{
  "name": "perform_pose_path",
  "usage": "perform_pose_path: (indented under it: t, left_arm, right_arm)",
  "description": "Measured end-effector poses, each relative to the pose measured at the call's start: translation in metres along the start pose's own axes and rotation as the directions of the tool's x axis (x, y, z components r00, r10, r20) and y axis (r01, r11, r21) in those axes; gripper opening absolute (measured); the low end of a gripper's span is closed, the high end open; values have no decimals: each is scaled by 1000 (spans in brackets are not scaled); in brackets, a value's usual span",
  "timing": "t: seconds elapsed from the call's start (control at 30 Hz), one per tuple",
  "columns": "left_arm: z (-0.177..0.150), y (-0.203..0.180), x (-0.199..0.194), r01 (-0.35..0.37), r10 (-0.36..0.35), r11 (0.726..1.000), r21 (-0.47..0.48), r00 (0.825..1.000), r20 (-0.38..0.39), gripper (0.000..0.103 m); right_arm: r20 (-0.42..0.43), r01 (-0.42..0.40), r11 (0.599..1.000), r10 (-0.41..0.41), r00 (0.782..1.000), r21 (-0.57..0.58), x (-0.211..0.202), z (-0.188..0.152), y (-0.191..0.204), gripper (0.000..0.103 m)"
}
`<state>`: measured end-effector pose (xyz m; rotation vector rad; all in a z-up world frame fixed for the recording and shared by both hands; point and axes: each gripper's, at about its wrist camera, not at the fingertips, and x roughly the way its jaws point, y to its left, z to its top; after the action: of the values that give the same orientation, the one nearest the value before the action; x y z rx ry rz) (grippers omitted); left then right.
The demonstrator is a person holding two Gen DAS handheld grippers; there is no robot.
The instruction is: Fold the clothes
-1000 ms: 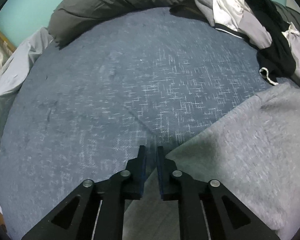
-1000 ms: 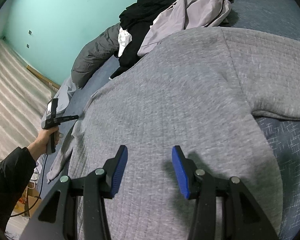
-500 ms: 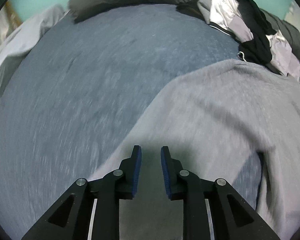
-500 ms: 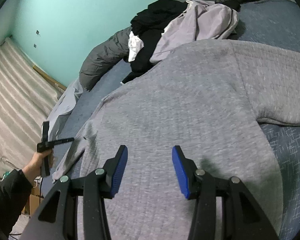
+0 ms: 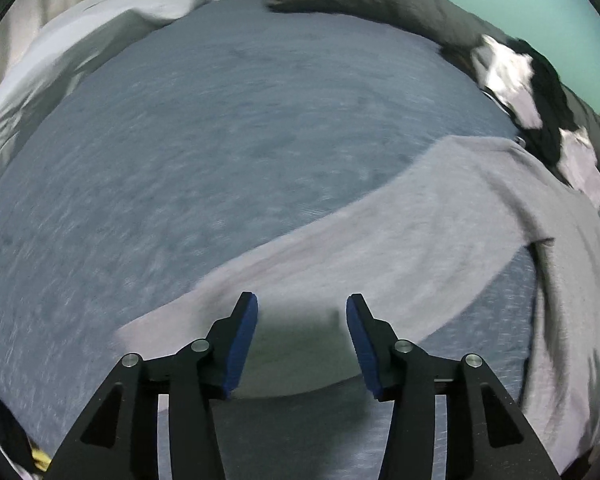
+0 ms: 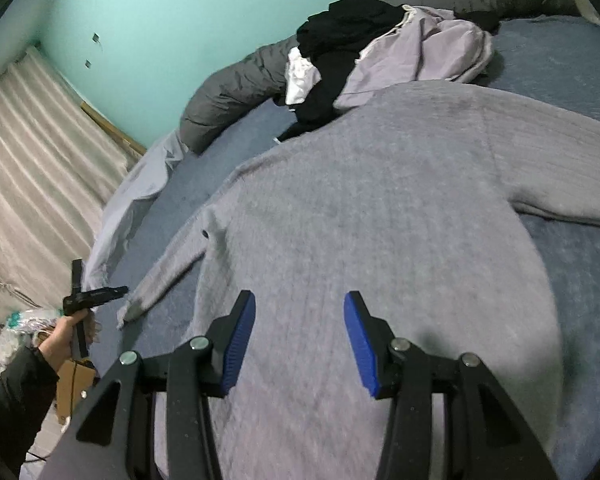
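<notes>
Grey knit makes up the sweater (image 6: 380, 216), which lies spread flat on the blue bed cover (image 6: 572, 56) and fills most of the right wrist view. One sleeve (image 5: 340, 248) stretches out over the cover toward the bed's edge, its cuff end lying just beyond the left gripper's tips. The other sleeve (image 6: 560, 184) runs off to the right side of the right wrist view.

Above the body of the sweater hangs the right gripper (image 6: 299, 336). Its blue pads (image 6: 238, 344) stand apart with nothing between them, and only the knit shows beneath the gap.

The left gripper (image 5: 302, 336) points down at the outstretched sleeve's end. Its jaws are opening, and no cloth is caught between the pads; the sleeve lies under them in their shadow. The left wrist view is smeared with motion blur, so I cannot tell whether the tips touch the fabric. In the right wrist view the same tool (image 6: 88, 300) shows small at the left edge, held by a hand (image 6: 64, 336) in a dark sleeve (image 6: 12, 396), just beside the cuff.

Behind the sweater's shoulder sits a heap of other clothes (image 6: 380, 40), black, white and pale lilac, touching the knit's upper edge. A dark grey quilt (image 6: 240, 88) is rolled along the far side of the bed against a turquoise wall (image 6: 160, 20). A pale sheet (image 5: 112, 12) hangs at the corner, near striped curtains (image 6: 32, 152).
</notes>
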<state>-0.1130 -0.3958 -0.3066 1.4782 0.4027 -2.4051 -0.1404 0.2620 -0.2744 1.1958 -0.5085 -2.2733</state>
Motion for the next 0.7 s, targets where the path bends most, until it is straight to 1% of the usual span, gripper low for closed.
perform_pose_path:
  t: [0.07,0.13,0.2,0.23,0.3,0.37,0.47,0.5,0.57,0.63,0.67,0.7]
  left_arm:
    - [-6,19,-1,-24,24,999,-32,1000,17,53]
    - [-12,40,0,-31,34,996,-89,999,27,54]
    - [-20,58,3,-41,45,989,-144,998,31,60]
    - [-24,65,5,-49,54,985,-167,998,30,61]
    - [-30,74,8,-23,30,980,-196,999,32,61]
    - [-36,80,10,-13,21,978,-208,999,37,61]
    - [-42,87,14,-33,42,975,-220,998,36,61]
    - [-43,88,15,-29,39,975,-220,998,42,61]
    - [-46,89,17,-21,33,975,-219,998,53,61]
    - [-46,85,19,-15,28,980,-197,998,63,60]
    - [-45,83,19,-8,21,982,-189,998,67,50]
    - [-44,81,19,-1,14,984,-180,997,70,26]
  right_arm:
    - [-10,20,1000,-20,1000,2,-9,-9,1,47]
    - [-22,29,1000,-28,999,12,-16,-16,1,47]
    - [-23,36,999,-35,999,19,-22,-19,2,47]
    - [-22,40,999,-40,999,18,-25,-20,4,47]
    - [-20,50,999,-49,999,16,-31,-21,6,47]
    - [-18,59,998,-59,998,11,-36,-22,10,47]
    - [-20,71,997,-71,997,-19,-39,-21,18,47]
    - [-21,73,997,-74,997,-26,-39,-22,20,47]
    - [-27,76,996,-77,997,-37,-39,-23,24,47]
    - [-32,74,996,-76,997,-46,-38,-25,27,47]
    - [-33,75,996,-77,997,-51,-38,-25,29,47]
    - [-31,76,996,-78,996,-51,-38,-25,29,47]
